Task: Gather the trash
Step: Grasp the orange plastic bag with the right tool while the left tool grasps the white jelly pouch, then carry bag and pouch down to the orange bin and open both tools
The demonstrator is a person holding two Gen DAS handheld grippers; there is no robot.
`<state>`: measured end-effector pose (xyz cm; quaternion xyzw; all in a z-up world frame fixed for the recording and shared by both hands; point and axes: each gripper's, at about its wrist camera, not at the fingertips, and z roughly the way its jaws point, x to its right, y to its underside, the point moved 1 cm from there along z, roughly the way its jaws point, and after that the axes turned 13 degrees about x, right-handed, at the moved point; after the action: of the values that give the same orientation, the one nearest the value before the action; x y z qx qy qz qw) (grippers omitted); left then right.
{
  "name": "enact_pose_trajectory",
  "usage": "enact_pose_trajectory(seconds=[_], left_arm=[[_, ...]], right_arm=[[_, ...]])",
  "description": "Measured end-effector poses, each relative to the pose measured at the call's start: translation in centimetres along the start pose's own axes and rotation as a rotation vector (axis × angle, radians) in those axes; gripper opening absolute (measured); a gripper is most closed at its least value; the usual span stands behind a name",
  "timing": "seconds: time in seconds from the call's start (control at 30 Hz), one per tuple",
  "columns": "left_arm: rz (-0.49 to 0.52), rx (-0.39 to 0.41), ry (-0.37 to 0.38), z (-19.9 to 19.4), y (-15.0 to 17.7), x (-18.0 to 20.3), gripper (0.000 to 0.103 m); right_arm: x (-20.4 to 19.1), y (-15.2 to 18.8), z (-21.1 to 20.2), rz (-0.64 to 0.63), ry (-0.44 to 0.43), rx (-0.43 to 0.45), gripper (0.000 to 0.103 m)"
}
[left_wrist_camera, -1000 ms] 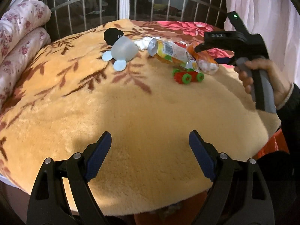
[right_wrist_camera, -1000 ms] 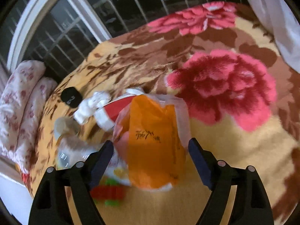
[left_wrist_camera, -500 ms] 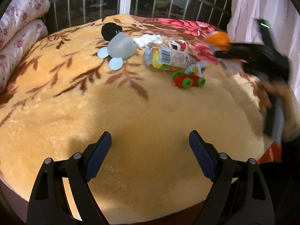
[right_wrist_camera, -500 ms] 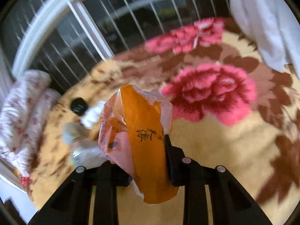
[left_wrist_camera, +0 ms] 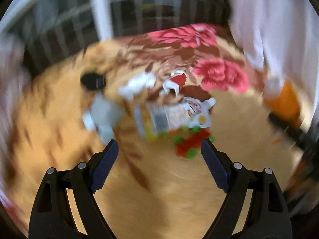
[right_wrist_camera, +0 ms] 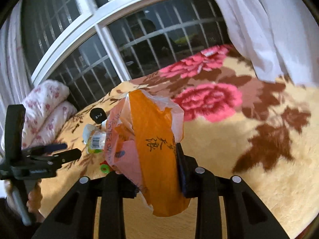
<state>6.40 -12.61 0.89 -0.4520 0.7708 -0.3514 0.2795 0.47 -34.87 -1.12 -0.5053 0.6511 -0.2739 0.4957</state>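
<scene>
My right gripper (right_wrist_camera: 153, 165) is shut on an orange plastic snack bag (right_wrist_camera: 151, 143) and holds it above the bed; the bag also shows at the right edge of the blurred left wrist view (left_wrist_camera: 285, 101). My left gripper (left_wrist_camera: 159, 159) is open and empty, just short of a crushed labelled bottle (left_wrist_camera: 169, 117), which also shows in the right wrist view (right_wrist_camera: 95, 139). Behind the bottle lie a crumpled white tissue (left_wrist_camera: 137, 83) and a red-and-white wrapper (left_wrist_camera: 175, 81). In the right wrist view the left gripper (right_wrist_camera: 59, 153) appears at the far left.
A red toy car with green wheels (left_wrist_camera: 191, 141) lies beside the bottle. A grey cup-like object (left_wrist_camera: 103, 113) and a black disc (left_wrist_camera: 92, 80) lie to the left. The bed has an orange floral blanket (right_wrist_camera: 249, 159), rolled quilts (right_wrist_camera: 45, 107), a barred window (right_wrist_camera: 139, 39) and white curtain (right_wrist_camera: 269, 29).
My right gripper has closed on the orange bag and lifted it off the bed to the right. My left gripper has swung forward toward the bottle and toy car; its view is motion-blurred.
</scene>
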Motion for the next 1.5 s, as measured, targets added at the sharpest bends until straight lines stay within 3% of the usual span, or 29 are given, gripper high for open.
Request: enact_pose_trajectory(seconds=[0.07,0.37,0.6,0.8,0.93,0.97,1.0,1.1,1.27,1.33,1.5], left_arm=[[0.181,-0.027,0.009,1.3,-0.8,0.7,0.083],[0.615,-0.241,0.089,6.9,-1.5,2.3,0.083],[0.744,-0.362,0.155,10.5,-1.9,4.7,0.083],[0.736,-0.431,0.137,13.9,-1.6,5.3,0.083],[0.599,-0.440,0.143,15.0,-2.3,4.2,0.082],[0.584,-0.426,0.149,15.0,-2.3,4.2,0.077],[0.578,-0.410,0.155,14.9,-2.3,4.2,0.066],[0.558,-0.358,0.133,14.5,-2.4,4.5,0.059],[0.413,-0.302,0.110,13.7,-2.2,3.8,0.045],[0.364,-0.274,0.098,13.0,-2.0,3.4,0.042],[0.244,-0.115,0.112,8.8,-2.6,1.9,0.040]], right_arm=[[0.9,0.1,0.1,0.037,0.008,-0.011,0.031],[2.1,-0.2,0.2,0.085,0.018,-0.007,0.032],[1.9,-0.2,0.8,0.084,0.006,-0.012,0.032],[1.9,-0.5,0.7,0.065,0.004,-0.003,0.033],[2.5,-0.7,0.8,0.087,0.006,0.002,0.033],[2.5,-0.7,0.8,0.087,0.008,0.003,0.033],[2.6,-0.8,0.9,0.090,0.007,0.003,0.033],[2.5,-0.7,1.1,0.095,0.001,-0.006,0.033],[2.2,-0.7,1.0,0.079,0.008,0.002,0.033],[2.2,-0.7,1.0,0.076,0.013,0.006,0.033],[2.2,-0.6,1.1,0.079,0.015,0.002,0.033]])
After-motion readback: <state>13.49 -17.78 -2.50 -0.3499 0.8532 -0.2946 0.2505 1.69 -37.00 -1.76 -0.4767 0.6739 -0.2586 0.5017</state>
